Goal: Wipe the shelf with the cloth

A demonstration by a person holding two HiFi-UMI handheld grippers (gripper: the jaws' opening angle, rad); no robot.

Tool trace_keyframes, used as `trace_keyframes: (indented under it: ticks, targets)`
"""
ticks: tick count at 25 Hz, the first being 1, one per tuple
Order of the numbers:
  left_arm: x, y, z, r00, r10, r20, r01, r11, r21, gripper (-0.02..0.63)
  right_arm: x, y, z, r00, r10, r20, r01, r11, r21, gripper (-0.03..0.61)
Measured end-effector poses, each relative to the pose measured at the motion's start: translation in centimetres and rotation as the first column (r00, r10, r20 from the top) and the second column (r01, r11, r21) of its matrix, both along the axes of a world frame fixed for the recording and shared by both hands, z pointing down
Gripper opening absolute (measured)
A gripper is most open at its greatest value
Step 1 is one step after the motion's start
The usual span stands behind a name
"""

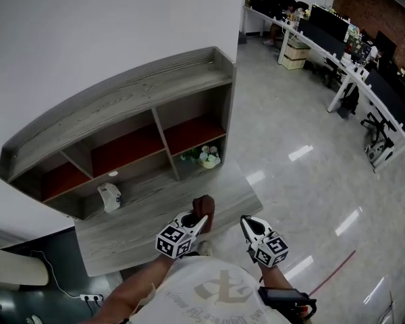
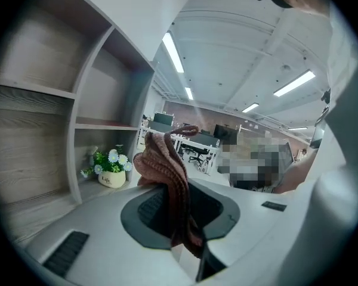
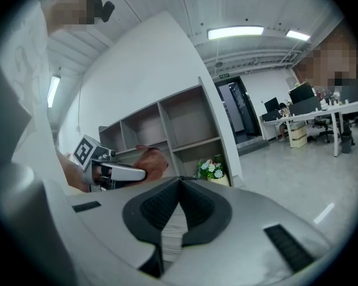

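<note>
The grey wooden shelf unit [image 1: 142, 90] stands against the white wall, its lower ledge [image 1: 155, 211] just in front of me. My left gripper [image 1: 200, 224] hovers over the ledge's front part, shut on a reddish-brown knitted cloth [image 1: 204, 208]. In the left gripper view the cloth [image 2: 166, 170] is bunched between the jaws and sticks up past them. My right gripper [image 1: 248, 223] hangs to the right of the ledge, shut with nothing in it [image 3: 178, 186]. The right gripper view shows the left gripper [image 3: 116, 171] with the cloth [image 3: 154, 161].
A small pot of white flowers [image 1: 208, 157] sits in the lower right compartment. A white object [image 1: 109, 196] lies on the ledge to the left. Glossy floor [image 1: 304, 181] spreads to the right, with office desks [image 1: 344, 52] beyond.
</note>
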State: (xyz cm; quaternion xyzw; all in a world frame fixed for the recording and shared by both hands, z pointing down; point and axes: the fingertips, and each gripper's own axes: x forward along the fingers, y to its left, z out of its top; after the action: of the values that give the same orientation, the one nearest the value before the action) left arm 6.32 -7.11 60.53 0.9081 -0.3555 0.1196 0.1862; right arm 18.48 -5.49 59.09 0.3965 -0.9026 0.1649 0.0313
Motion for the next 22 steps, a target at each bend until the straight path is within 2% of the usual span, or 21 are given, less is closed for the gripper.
trace_keyframes:
  ticks: [5, 14, 22]
  targets:
    - [-1.2, -3.0, 0.4, 0.999, -0.033, 0.018, 0.033, 0.999, -0.025, 0.077, -1.2, -2.8, 0.4, 1.0, -0.016, -0.022, 0.016, 1.0, -0.019, 0.005]
    - [-3.5, -7.9, -0.3, 0.997, -0.07, -0.028, 0.069, 0.997, -0.027, 0.077, -3.6, -7.8, -0.4, 0.998, -0.042, -0.055, 0.042, 0.999, -0.016, 0.005]
    - [-4.2, -9.5, -0.4, 0.994, -0.096, -0.05, 0.095, 0.995, -0.032, 0.077, -4.6, -9.8, 0.3, 0.995, -0.069, -0.065, 0.067, 0.997, -0.038, 0.005]
